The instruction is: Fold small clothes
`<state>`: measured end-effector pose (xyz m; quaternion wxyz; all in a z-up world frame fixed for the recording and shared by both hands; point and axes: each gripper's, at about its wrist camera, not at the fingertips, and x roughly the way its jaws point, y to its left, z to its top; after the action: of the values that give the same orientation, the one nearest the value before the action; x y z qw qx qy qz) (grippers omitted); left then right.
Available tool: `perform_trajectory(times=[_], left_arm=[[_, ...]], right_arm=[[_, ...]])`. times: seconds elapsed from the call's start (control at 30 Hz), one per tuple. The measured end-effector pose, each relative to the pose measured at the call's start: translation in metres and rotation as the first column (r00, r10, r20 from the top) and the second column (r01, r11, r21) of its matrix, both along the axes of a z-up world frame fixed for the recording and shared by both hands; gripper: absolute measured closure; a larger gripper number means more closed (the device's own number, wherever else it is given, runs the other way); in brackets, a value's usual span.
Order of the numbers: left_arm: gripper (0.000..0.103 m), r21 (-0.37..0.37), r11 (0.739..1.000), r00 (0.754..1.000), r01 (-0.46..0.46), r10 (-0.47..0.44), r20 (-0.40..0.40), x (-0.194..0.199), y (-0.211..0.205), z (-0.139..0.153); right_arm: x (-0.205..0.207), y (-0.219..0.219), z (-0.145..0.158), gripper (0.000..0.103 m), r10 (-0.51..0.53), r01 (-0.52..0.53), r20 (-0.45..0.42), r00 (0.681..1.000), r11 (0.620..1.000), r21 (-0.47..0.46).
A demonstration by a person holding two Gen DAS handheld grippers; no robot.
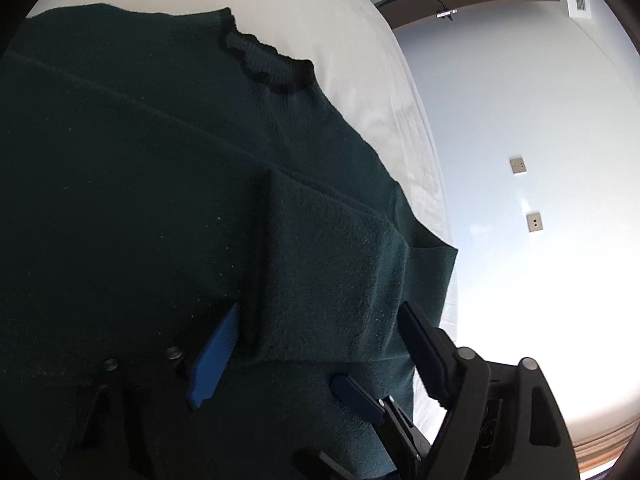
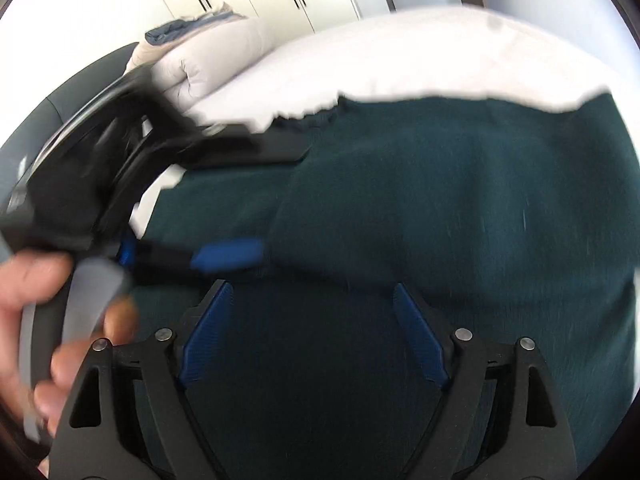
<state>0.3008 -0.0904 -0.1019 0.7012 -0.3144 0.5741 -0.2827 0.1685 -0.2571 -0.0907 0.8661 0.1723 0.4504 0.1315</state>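
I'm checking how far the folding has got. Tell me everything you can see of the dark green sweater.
The dark green sweater is a fuzzy knit with a ribbed, wavy-edged collar and pale lint specks. It lies spread on a white bed, one part folded over the body as a raised layer. The open left tool straddles that fold; the open right tool hovers over the fabric.

The left claw (image 1: pixel 320 344) fills the lower part of its frame, fingers spread wide. The right claw (image 2: pixel 312 328) sits at bottom centre, likewise agape. At the lower left of the right wrist view, a blurred hand (image 2: pixel 36 320) grips a handle.
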Motion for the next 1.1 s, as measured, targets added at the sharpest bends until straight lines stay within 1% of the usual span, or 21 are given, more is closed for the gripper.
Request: perform_trajectory(times=[0.03,0.07,0.1,0.13,0.17,0.23,0.3,0.4,0.47,0.5,0.53,0.6,0.67,0.8,0.87,0.97,1.1], left_arm=[[0.040,0.014,1.000,1.000,0.006,-0.006,-0.003,0.001,-0.002,0.000],[0.051,0.029,1.000,1.000,0.008,-0.008,-0.006,0.003,-0.002,-0.001],[0.060,0.039,0.999,1.000,0.007,-0.006,-0.007,0.005,-0.002,-0.001],[0.086,0.036,0.999,1.000,0.009,-0.009,-0.013,0.007,-0.003,-0.003],[0.094,0.026,1.000,1.000,0.014,-0.014,-0.028,0.008,-0.004,-0.005],[0.094,0.041,0.999,1.000,0.007,-0.006,-0.012,0.007,-0.003,-0.004],[0.094,0.033,0.999,1.000,0.000,-0.001,0.020,0.004,0.000,0.004],[0.095,0.044,0.999,0.995,-0.023,0.019,0.096,0.000,0.013,0.025],[0.095,0.068,0.997,0.988,-0.040,0.029,0.148,-0.001,0.028,0.040],[0.095,0.080,0.996,0.985,-0.049,0.035,0.167,-0.002,0.037,0.044],[0.095,0.116,0.992,0.986,-0.057,0.037,0.165,-0.002,0.046,0.048],[0.095,0.151,0.984,0.981,-0.090,0.062,0.185,-0.002,0.071,0.051],[0.095,0.158,0.979,0.980,-0.130,0.103,0.171,0.001,0.099,0.046],[0.095,0.200,0.963,0.976,-0.179,0.148,0.163,0.002,0.133,0.033],[0.095,0.235,0.953,0.974,-0.188,0.151,0.169,0.002,0.142,0.027],[0.095,0.249,0.951,0.976,-0.185,0.149,0.157,0.002,0.149,0.015],[0.094,0.268,0.946,0.979,-0.182,0.149,0.141,0.003,0.147,0.001]], right_arm=[[-0.009,-0.008,-0.004,0.021,-0.009,0.009,-0.008,1.000,0.998,0.056],[-0.017,-0.016,-0.005,0.021,-0.019,0.019,-0.002,1.000,0.994,0.104],[-0.027,-0.026,-0.006,0.021,-0.032,0.031,0.006,0.999,0.985,0.171],[-0.032,-0.033,-0.007,0.021,-0.040,0.037,0.010,0.999,0.975,0.218],[-0.038,-0.041,-0.009,0.021,-0.048,0.043,0.014,0.999,0.961,0.272],[-0.047,-0.057,-0.016,0.021,-0.071,0.051,0.039,0.997,0.923,0.381],[-0.052,-0.068,-0.021,0.021,-0.087,0.042,0.076,0.993,0.888,0.458],[-0.052,-0.077,-0.028,0.021,-0.100,0.032,0.104,0.990,0.854,0.519],[-0.051,-0.078,-0.031,0.021,-0.103,0.029,0.109,0.989,0.846,0.533],[-0.050,-0.078,-0.031,0.021,-0.102,0.029,0.109,0.989,0.846,0.532],[-0.049,-0.077,-0.032,0.021,-0.101,0.028,0.109,0.989,0.849,0.528],[-0.049,-0.076,-0.033,0.021,-0.096,0.027,0.109,0.989,0.859,0.512],[-0.046,-0.074,-0.035,0.021,-0.091,0.026,0.108,0.990,0.869,0.495],[-0.043,-0.074,-0.038,0.021,-0.089,0.027,0.106,0.990,0.876,0.482],[-0.045,-0.075,-0.037,0.021,-0.089,0.028,0.106,0.990,0.877,0.480],[-0.046,-0.072,-0.033,0.021,-0.090,0.028,0.107,0.990,0.878,0.478],[-0.049,-0.073,-0.027,0.021,-0.091,0.029,0.108,0.990,0.878,0.478]])
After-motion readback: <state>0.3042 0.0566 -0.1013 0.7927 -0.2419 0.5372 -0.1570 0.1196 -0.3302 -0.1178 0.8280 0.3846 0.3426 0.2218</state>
